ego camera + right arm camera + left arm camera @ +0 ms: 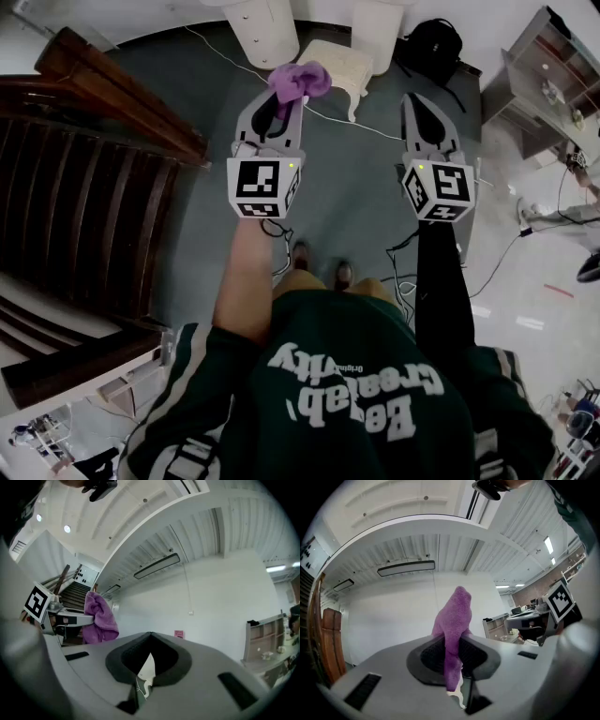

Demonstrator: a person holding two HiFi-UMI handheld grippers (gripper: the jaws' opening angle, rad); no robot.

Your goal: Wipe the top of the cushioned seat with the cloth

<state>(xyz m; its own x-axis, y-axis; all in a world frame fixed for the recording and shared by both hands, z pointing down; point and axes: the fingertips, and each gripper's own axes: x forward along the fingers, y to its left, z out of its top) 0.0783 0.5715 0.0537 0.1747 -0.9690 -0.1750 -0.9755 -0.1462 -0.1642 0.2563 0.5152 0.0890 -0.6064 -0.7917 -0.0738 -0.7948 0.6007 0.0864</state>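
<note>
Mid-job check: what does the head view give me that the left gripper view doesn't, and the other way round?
Only the head view: the cushioned seat standing on the floor ahead, with nothing touching it, and the person's shoes. Only the left gripper view: the ceiling light overhead, and a close look at the jaws pinched on the fabric. Both: the purple cloth held in the left gripper, and the right gripper beside it.

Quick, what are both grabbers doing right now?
Left gripper: shut on the fuzzy purple cloth.
Right gripper: shut, holding nothing.
</note>
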